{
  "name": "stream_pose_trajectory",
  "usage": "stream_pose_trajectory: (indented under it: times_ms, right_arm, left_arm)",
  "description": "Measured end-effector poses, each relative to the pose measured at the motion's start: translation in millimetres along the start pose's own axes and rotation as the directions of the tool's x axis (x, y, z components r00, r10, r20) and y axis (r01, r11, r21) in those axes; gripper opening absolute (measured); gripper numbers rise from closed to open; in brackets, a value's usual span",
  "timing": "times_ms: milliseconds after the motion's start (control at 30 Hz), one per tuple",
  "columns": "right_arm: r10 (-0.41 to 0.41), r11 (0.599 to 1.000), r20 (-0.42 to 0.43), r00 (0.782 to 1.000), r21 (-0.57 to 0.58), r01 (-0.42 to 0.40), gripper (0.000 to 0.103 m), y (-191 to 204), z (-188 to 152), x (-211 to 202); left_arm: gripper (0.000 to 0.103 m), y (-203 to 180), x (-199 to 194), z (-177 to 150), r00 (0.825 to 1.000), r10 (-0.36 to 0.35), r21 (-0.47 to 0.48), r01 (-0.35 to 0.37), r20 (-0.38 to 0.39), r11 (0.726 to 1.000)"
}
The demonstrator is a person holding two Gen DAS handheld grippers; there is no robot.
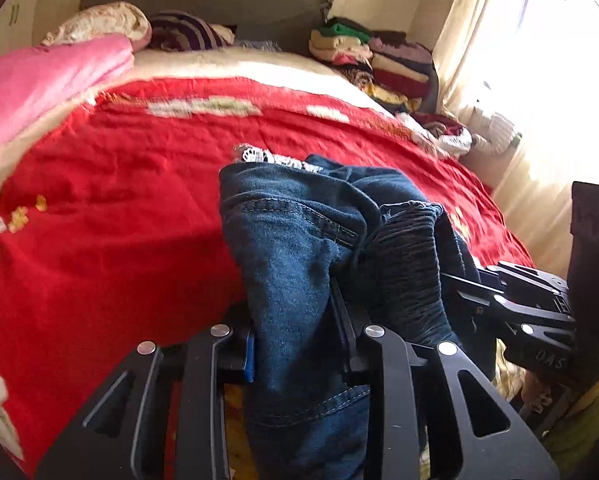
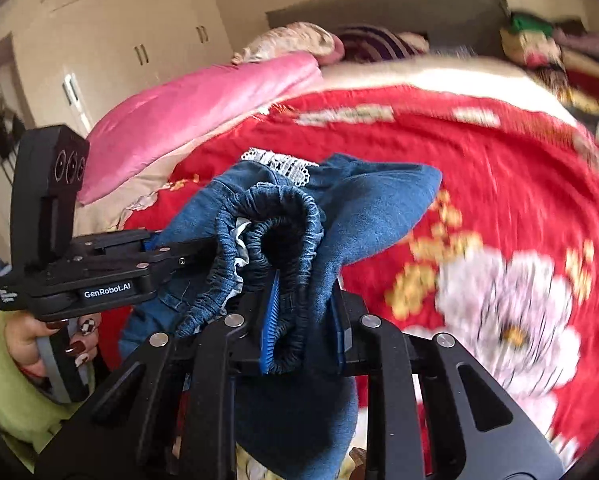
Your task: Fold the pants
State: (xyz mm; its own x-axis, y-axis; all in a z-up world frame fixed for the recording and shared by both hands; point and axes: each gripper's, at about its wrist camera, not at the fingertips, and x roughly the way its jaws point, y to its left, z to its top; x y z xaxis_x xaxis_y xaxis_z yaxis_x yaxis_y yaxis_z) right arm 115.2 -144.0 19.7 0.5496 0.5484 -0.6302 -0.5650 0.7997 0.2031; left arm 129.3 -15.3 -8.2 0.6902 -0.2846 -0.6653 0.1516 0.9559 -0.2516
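Note:
Blue denim pants [image 1: 299,240] with an elastic waistband [image 2: 275,220] and white lace trim [image 2: 283,164] hang bunched between both grippers, above the near edge of a red bedspread [image 1: 119,208]. My left gripper [image 1: 299,344] is shut on the denim; it also shows in the right wrist view [image 2: 187,254], at the left of the bunched cloth. My right gripper [image 2: 305,316] is shut on the waistband; in the left wrist view it [image 1: 459,292] sits close at the right of the cloth. The rest of the pants hangs below, out of sight.
The red bedspread [image 2: 499,168] has white flowers [image 2: 507,320]. A pink quilt [image 1: 39,84] and pillows [image 1: 107,24] lie at the far left. A stack of folded clothes [image 1: 379,60] stands at the far right by the curtain [image 1: 471,40]. Wardrobes [image 2: 119,40] stand left of the bed.

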Motion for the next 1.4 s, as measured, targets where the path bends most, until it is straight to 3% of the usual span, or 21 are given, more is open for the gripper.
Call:
stream_pose_trajectory:
  times_ms: [200,400,533,633,800,933,1067,1233,1400]
  right_arm:
    - [-0.022,0.999,0.023,0.999,-0.044,0.023,0.015,9.7,27.8,19.7]
    - [-0.077,0.997,-0.044,0.996,-0.018,0.076,0.018,1.2,22.0,58.5]
    - [-0.125,0.990,-0.116,0.985,0.048,0.132,0.029,-15.9,8.1,72.9]
    - [-0.152,0.984,-0.143,0.978,0.068,0.163,0.044,-22.8,3.4,75.2]
    - [-0.168,0.981,-0.149,0.975,0.070,0.179,0.049,-21.9,4.5,73.6]
    - [-0.211,0.976,-0.096,0.973,0.024,0.214,0.065,-11.7,8.7,55.6]
    - [-0.212,0.977,-0.020,0.977,0.022,0.212,0.080,-7.3,12.5,28.2]
    - [-0.215,0.977,0.070,0.974,0.024,0.214,0.090,-0.3,15.5,-9.0]
    - [-0.223,0.975,0.163,0.961,0.026,0.222,0.094,9.5,19.0,-45.5]
  left_arm:
    - [0.027,17.7,-4.7,24.5,0.998,0.050,-0.010,-0.049,0.049,0.999]
    - [0.030,36.1,23.7,21.5,0.997,0.079,-0.034,-0.079,-0.007,0.996]
    - [0.040,42.5,38.0,12.6,0.993,0.104,-0.031,-0.106,-0.048,0.994]
    - [0.045,49.7,43.5,9.7,0.993,0.098,-0.053,-0.102,-0.061,0.993]
    - [0.050,52.7,42.0,8.9,0.993,0.102,-0.063,-0.106,-0.062,0.992]
    - [0.052,49.5,28.2,12.1,0.993,0.109,-0.061,-0.111,-0.038,0.992]
    - [0.068,46.9,2.3,15.3,0.994,0.107,-0.068,-0.106,0.012,0.992]
    - [0.091,36.8,-30.5,17.5,0.990,0.119,-0.055,-0.115,0.072,0.992]
    - [0.098,22.8,-62.3,16.6,0.985,0.115,-0.030,-0.112,0.126,0.993]
